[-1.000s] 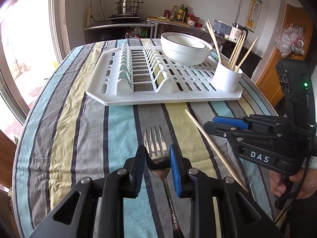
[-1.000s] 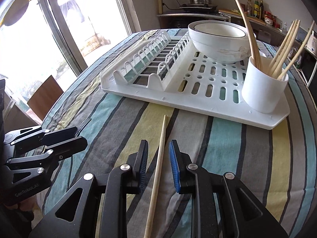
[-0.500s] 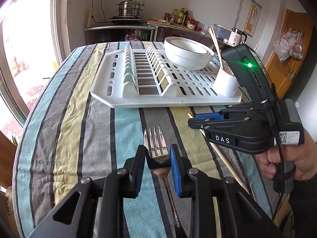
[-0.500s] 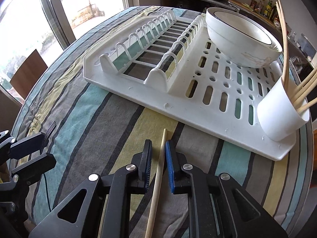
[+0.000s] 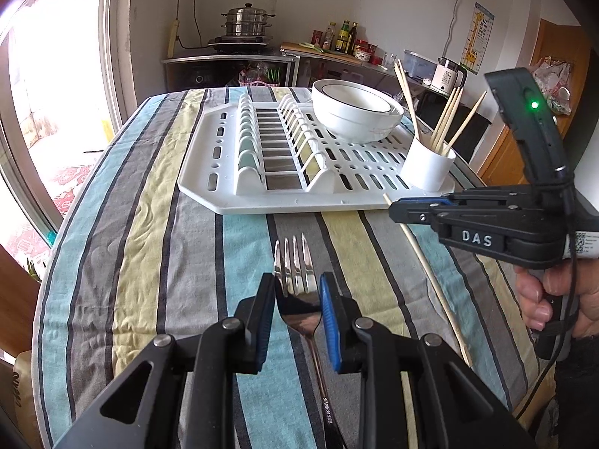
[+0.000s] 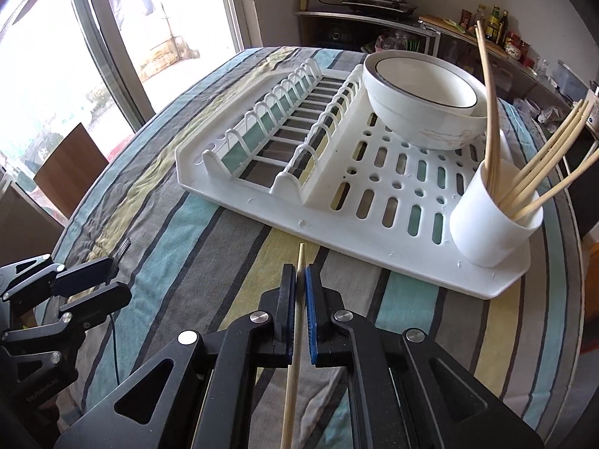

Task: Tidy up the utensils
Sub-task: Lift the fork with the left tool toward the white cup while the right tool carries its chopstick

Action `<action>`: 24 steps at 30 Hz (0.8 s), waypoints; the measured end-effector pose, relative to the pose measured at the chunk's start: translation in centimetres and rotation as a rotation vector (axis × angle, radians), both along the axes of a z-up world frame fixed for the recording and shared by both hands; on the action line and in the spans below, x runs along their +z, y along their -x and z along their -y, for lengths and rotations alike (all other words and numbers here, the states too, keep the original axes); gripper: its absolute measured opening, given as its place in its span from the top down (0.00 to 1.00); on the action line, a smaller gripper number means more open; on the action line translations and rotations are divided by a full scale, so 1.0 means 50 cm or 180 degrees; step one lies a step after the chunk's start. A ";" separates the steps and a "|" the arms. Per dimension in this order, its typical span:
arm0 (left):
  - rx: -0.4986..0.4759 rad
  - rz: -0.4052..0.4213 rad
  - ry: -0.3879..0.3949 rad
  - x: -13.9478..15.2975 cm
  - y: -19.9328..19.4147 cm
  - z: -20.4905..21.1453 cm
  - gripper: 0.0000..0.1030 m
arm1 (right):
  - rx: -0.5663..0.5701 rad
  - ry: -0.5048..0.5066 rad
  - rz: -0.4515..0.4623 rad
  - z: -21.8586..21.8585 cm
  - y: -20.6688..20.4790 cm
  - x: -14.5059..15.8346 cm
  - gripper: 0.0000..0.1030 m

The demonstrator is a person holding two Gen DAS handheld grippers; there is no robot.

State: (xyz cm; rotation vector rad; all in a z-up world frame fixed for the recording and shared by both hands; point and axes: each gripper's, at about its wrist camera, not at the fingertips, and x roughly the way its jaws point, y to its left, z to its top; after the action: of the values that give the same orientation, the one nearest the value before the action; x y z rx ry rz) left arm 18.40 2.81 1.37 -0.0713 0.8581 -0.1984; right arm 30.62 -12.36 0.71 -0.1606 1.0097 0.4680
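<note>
A steel fork (image 5: 294,258) lies on the striped cloth with my left gripper (image 5: 297,284) shut on its head, tines pointing at the rack. To its right, my right gripper (image 5: 393,209) has its jaws closing tight on a single wooden chopstick (image 5: 428,280). In the right wrist view the chopstick (image 6: 301,252) runs between the pads of the right gripper (image 6: 299,273), its tip sticking out ahead. A white cup (image 6: 490,232) with several chopsticks stands on the near right corner of the white dish rack (image 6: 374,239). The left gripper (image 6: 119,277) shows at lower left.
Stacked white bowls (image 5: 355,116) sit at the back right of the dish rack (image 5: 209,183). A person's hand (image 5: 554,299) grips the right tool's handle. The table edge drops off at left by the window; a counter with a pot stands behind.
The right gripper's jaws closed onto the chopstick and rose a little, lifting its front end off the cloth. The left gripper kept still on the fork.
</note>
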 end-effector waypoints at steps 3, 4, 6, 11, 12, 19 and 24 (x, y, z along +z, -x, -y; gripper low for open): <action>-0.0021 0.0047 -0.0003 0.015 0.002 0.007 0.77 | -0.0048 -0.0129 0.0140 0.021 0.019 0.038 0.95; -0.0027 0.0069 -0.0006 0.021 0.004 0.010 0.77 | -0.0059 -0.0165 0.0189 0.030 0.025 0.051 0.95; -0.0031 0.0117 -0.0011 0.034 0.007 0.016 0.77 | -0.0089 -0.0242 0.0280 0.047 0.040 0.074 0.95; -0.0047 0.0222 -0.0015 0.064 0.015 0.032 0.78 | -0.0164 -0.0407 0.0500 0.088 0.078 0.121 0.95; -0.0050 0.0237 -0.0016 0.069 0.017 0.035 0.78 | -0.0182 -0.0428 0.0545 0.096 0.085 0.128 0.95; -0.0112 0.0341 -0.0005 0.100 0.025 0.059 0.78 | -0.0299 -0.0603 0.0784 0.156 0.125 0.176 0.95; -0.0181 0.0410 -0.0025 0.122 0.023 0.081 0.78 | -0.0393 -0.0695 0.0933 0.194 0.136 0.205 0.95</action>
State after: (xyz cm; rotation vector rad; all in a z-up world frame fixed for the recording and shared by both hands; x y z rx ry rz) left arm 17.25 -1.25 7.47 -0.0263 0.7331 -0.2504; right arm 23.81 -22.04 10.94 0.0288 0.6719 0.4245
